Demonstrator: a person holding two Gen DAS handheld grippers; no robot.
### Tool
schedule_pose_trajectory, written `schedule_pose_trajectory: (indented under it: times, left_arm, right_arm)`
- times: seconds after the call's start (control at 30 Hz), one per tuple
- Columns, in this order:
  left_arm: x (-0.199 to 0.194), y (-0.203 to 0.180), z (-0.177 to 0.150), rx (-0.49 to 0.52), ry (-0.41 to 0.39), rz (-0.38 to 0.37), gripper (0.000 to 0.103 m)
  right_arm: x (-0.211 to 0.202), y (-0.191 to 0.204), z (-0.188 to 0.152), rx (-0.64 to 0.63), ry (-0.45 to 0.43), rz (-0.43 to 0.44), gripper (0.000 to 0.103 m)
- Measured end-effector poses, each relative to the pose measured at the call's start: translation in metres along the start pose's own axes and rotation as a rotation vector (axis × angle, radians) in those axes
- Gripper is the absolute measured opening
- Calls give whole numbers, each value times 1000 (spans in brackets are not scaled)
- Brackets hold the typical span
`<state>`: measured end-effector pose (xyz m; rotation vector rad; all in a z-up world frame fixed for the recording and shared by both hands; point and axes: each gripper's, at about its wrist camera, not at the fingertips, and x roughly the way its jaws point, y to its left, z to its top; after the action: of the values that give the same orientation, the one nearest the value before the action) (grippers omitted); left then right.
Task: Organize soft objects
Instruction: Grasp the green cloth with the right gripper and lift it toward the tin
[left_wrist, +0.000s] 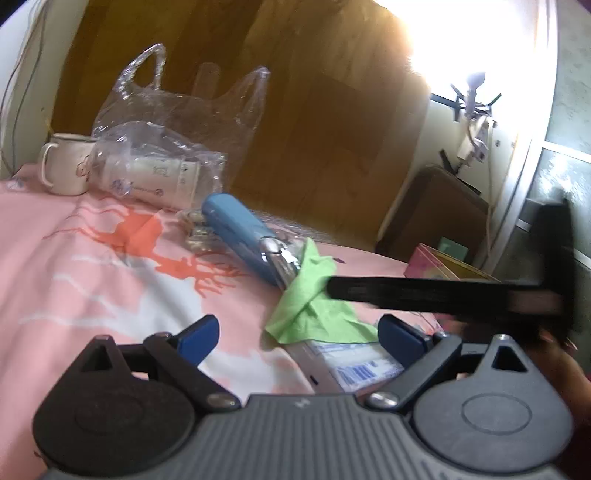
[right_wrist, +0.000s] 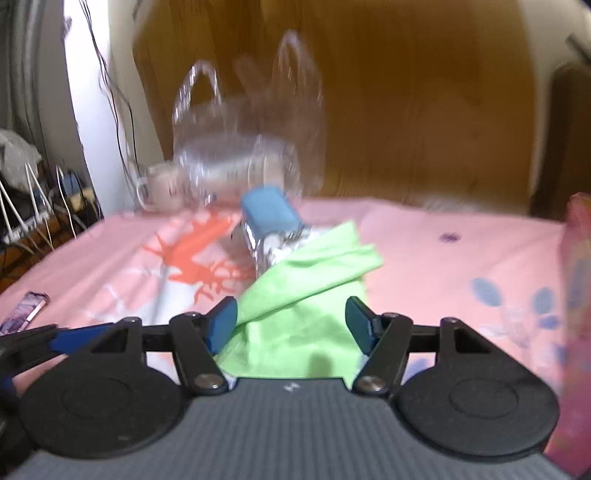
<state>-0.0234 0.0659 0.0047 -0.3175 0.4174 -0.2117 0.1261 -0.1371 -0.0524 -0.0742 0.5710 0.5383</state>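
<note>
A crumpled green cloth (left_wrist: 314, 306) lies on the pink bedsheet (left_wrist: 74, 258), partly over a blue case (left_wrist: 240, 236) with a silvery end. My left gripper (left_wrist: 299, 332) is open just short of the cloth, nothing between its blue pads. A black finger of the right gripper (left_wrist: 443, 295) reaches across the cloth's right side. In the right wrist view the green cloth (right_wrist: 306, 280) lies between the blue pads of my right gripper (right_wrist: 291, 323), which stands open around it; the left pad sits at the cloth's edge. The picture is blurred.
A clear plastic bag (left_wrist: 177, 122) with a white bottle (left_wrist: 159, 177) stands behind the case, beside a cream mug (left_wrist: 68, 164). A labelled white packet (left_wrist: 354, 365) lies under the cloth. A pink box (right_wrist: 576, 295) stands at the right, cables (right_wrist: 40, 206) at the left.
</note>
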Motion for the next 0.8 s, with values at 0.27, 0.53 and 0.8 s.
schedule_pose_trajectory:
  times: [0.27,0.53,0.8]
  left_arm:
    - [-4,-1,-4,20,-21,-39,97]
    - [-5,-4,-4,26,-18,-35,99]
    - [5,-46,-7,74,102,-195,95]
  right_arm:
    - [-27,-4,-10,-13,-25,8,6]
    - [-125,-23,-54,20,-157,-73,6]
    - [-185,-34,-119,23,-124,-162,7]
